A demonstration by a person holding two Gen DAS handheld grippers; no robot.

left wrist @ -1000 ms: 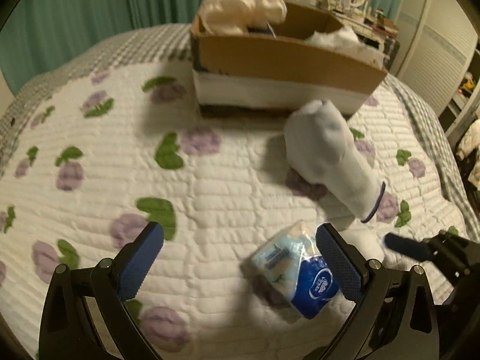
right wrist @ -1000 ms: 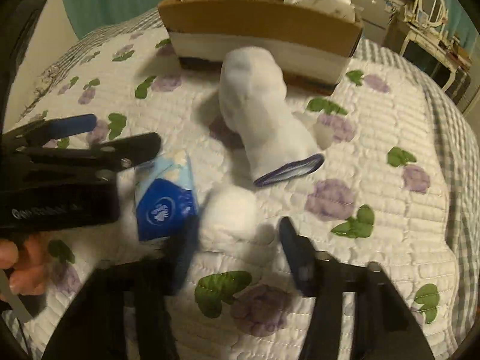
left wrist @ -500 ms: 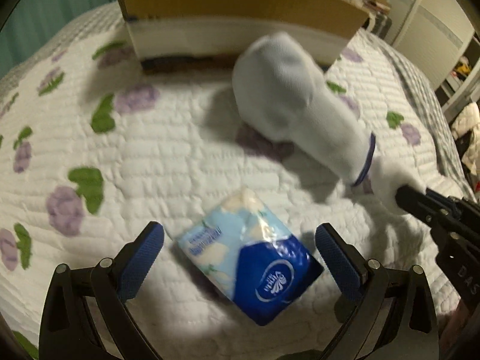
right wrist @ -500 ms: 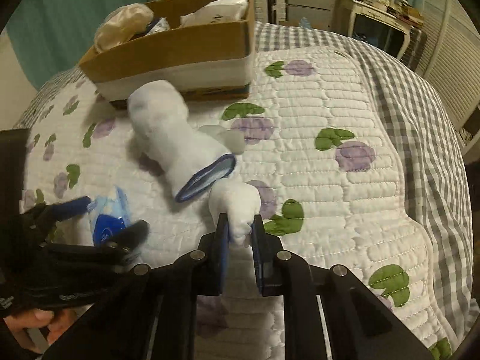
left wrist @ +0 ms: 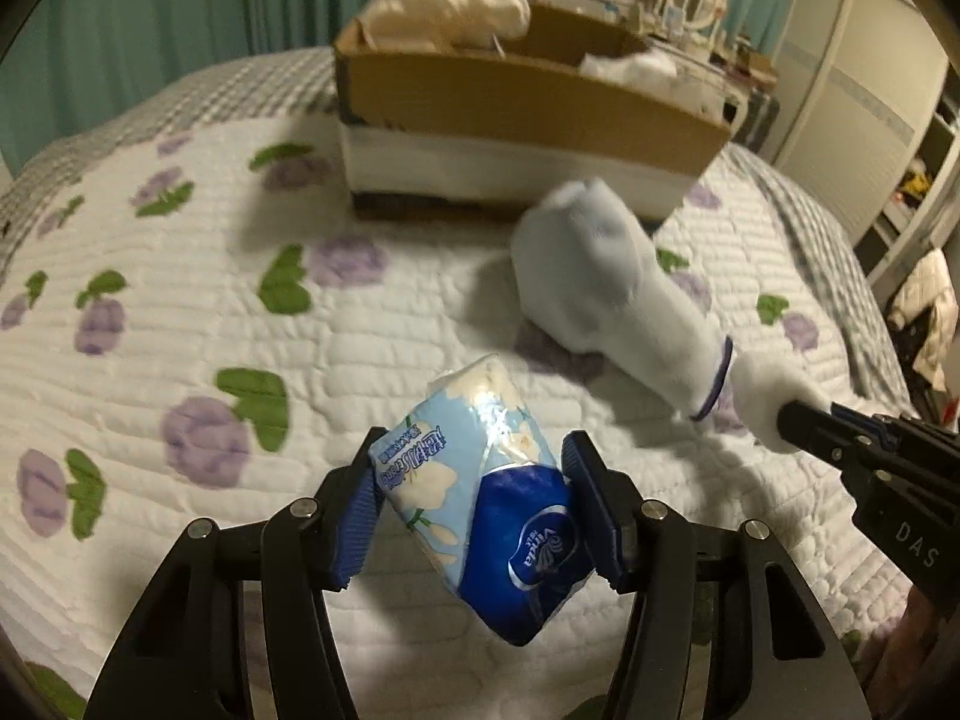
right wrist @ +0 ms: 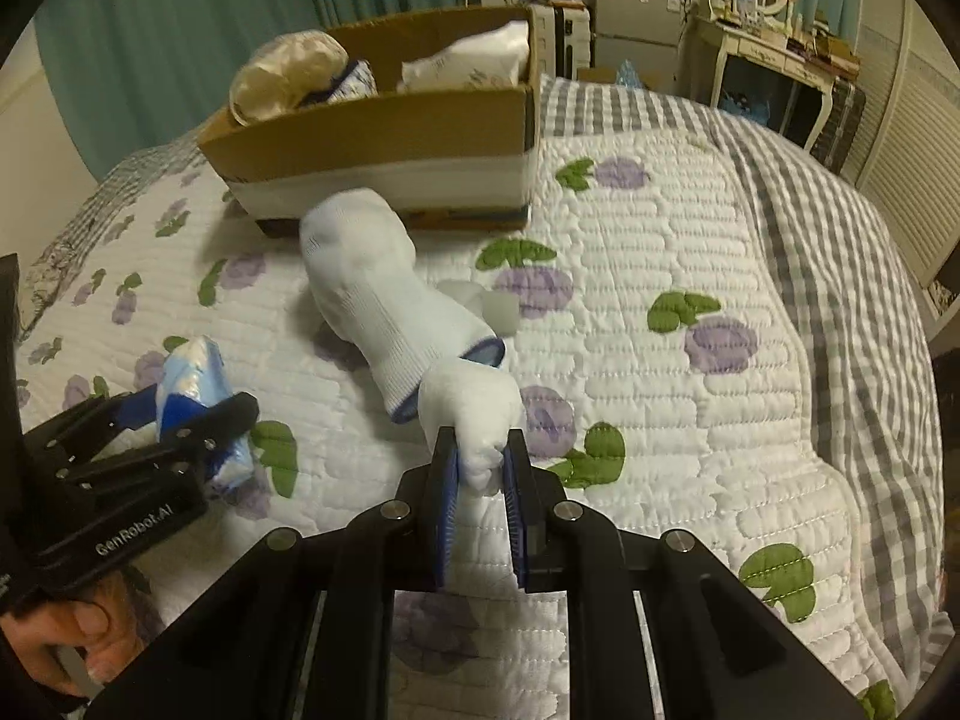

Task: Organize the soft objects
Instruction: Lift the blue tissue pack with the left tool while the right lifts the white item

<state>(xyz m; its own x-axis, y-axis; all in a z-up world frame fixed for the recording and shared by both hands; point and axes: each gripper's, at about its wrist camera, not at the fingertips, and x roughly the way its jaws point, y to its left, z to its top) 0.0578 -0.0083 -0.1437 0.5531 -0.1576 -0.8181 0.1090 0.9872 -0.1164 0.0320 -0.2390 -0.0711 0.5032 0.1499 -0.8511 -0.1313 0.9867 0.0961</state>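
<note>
My left gripper [left wrist: 474, 510] is shut on a blue tissue pack [left wrist: 492, 510] and holds it above the quilt; the pack also shows in the right wrist view [right wrist: 192, 384]. My right gripper [right wrist: 480, 480] is shut on a white fluffy ball [right wrist: 474, 414], seen also in the left wrist view [left wrist: 762, 402]. A white sock with a blue cuff [right wrist: 378, 294] lies on the quilt between the grippers and the cardboard box [right wrist: 384, 138]. The box holds a cream bundle [right wrist: 288, 78] and white soft items [right wrist: 468, 60].
The bed has a white quilt with purple flowers [right wrist: 660, 276] and a grey checked cover [right wrist: 840, 300] on its right side. A small white piece [right wrist: 492, 306] lies beside the sock. A dresser and furniture [right wrist: 768, 30] stand behind the bed.
My left gripper closed on the tissue pack and lifted it off the quilt. My right gripper, shut on the white ball, has raised it slightly near the sock's cuff.
</note>
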